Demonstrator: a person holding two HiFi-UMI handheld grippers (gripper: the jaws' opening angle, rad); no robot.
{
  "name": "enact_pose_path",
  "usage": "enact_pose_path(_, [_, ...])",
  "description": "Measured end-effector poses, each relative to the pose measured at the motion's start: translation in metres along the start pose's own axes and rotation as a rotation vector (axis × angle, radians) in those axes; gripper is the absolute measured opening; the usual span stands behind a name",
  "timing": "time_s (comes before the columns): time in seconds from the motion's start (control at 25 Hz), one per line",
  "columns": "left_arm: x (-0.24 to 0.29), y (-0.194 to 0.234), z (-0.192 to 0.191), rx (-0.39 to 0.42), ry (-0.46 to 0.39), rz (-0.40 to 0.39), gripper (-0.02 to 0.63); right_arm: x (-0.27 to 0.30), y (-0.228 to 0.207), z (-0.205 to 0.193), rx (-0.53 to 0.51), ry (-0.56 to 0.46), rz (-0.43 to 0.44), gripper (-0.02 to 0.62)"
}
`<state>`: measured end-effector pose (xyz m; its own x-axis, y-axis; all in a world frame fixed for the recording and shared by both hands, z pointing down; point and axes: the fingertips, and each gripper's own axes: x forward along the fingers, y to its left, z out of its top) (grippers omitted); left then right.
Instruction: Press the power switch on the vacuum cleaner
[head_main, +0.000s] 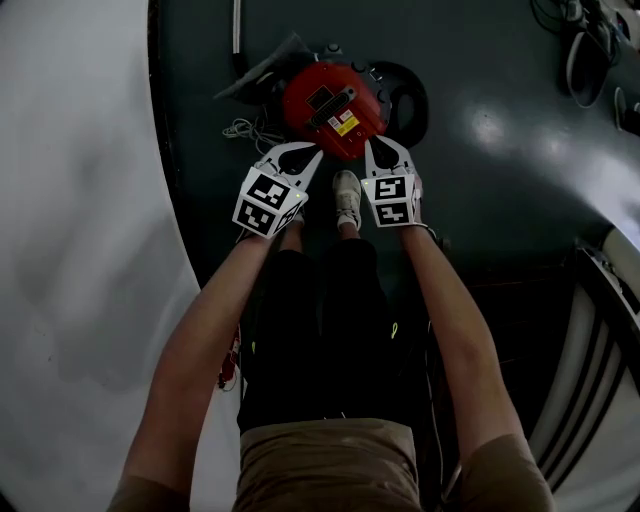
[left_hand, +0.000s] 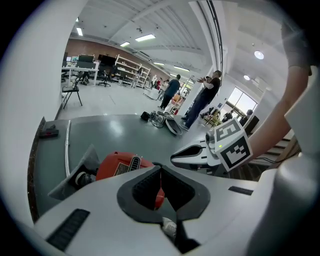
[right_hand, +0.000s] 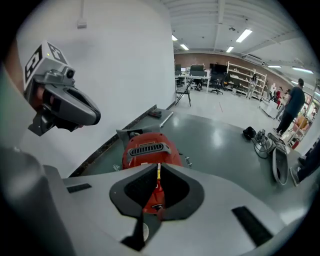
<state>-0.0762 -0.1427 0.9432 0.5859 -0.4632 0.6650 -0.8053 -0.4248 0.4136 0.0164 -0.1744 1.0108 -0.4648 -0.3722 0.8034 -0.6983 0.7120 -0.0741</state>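
A red canister vacuum cleaner (head_main: 333, 108) sits on the dark green floor by the white wall, with a black grille on top and a yellow label (head_main: 345, 124). I cannot pick out its power switch. My left gripper (head_main: 298, 156) hovers at the vacuum's near left edge, its jaws shut with nothing between them. My right gripper (head_main: 384, 150) is at the near right edge, also shut and empty. The left gripper view looks past the shut tips (left_hand: 160, 167) onto the red body (left_hand: 120, 165). In the right gripper view the tips (right_hand: 158, 169) hang just above the vacuum (right_hand: 147, 148).
A white wall (head_main: 80, 200) runs along the left. Loose cord (head_main: 245, 130), a grey nozzle (head_main: 265, 70) and a metal tube (head_main: 236, 30) lie by the vacuum. The person's shoe (head_main: 347, 197) stands just behind it. Cables (right_hand: 265, 142) lie farther off; people (left_hand: 205, 97) stand far back.
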Motion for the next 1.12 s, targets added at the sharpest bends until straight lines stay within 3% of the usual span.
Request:
enact_pose_path(0.2, [0.023,-0.001,-0.025,0.008,0.080,-0.010,0.009,0.031,-0.004,-0.034,-0.017,0.082,-0.019,0.015])
enact_pose_path(0.44, [0.031,0.002,-0.032,0.037,0.097,-0.022,0.009,0.054,0.000,-0.061,0.013,0.163,-0.021,0.015])
enact_pose_path(1.12, [0.048,0.012,-0.036,0.017,0.111,-0.023,0.008,0.083,-0.002,-0.073,0.069,0.251,-0.029,0.015])
